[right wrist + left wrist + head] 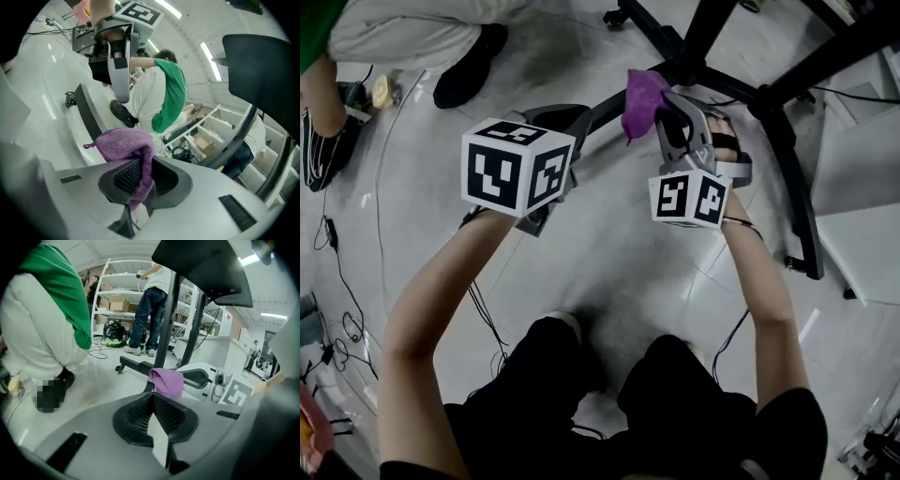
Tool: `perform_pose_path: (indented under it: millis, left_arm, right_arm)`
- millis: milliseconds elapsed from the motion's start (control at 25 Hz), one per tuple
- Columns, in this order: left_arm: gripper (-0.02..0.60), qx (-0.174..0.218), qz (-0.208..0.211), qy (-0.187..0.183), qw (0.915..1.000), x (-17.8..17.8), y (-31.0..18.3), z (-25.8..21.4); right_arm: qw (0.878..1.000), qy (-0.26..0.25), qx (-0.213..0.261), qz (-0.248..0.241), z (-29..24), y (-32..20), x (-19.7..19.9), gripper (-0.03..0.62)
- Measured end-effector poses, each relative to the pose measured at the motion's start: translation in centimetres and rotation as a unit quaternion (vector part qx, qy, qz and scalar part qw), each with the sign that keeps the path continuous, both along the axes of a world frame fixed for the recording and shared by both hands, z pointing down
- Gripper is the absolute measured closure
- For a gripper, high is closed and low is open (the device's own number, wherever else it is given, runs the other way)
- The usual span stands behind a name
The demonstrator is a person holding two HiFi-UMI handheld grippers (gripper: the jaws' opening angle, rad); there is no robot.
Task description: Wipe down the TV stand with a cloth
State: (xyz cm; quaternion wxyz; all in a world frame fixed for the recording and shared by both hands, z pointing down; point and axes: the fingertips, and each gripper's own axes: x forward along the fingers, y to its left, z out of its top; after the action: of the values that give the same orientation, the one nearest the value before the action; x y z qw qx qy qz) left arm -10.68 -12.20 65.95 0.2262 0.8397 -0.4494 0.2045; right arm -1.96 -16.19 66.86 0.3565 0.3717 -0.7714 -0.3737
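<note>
Left claw (152, 401): jaws together with nothing between them. It hangs idle near the low bar of the stand.

Right claw (139, 176): jaws clamped on a fold of the purple cloth (123, 140), which bunches above the jaw tips.

In the head view the cloth lies over the near bar of the black TV stand (786, 159), down by the floor. Contact cannot be confirmed.

Step in hand, by judgement: bringing the cloth to the stand's base.

The next move calls for pressing the loose cloth flat on the bar, then drawing it along the bar's length with the left claw kept clear.
</note>
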Motion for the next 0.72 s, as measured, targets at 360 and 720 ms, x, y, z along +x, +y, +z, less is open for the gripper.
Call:
perform_pose_path:
  millis: [360, 720]
  left_arm:
    - [0.575, -0.015, -0.094, -0.021, 0.9952, -10.5, 4.6, 1.3]
    - [0.575, -0.042, -0.153, -0.038, 0.9866, -16.8, 7.8, 3.2]
  right_arm:
    - [0.988, -0.009, -0.013, -0.151, 0.5, 5.9, -12.5, 0.526]
    - [0.966, 0.006, -0.031, -0.258, 3.5, 11.4, -21.2, 0.526]
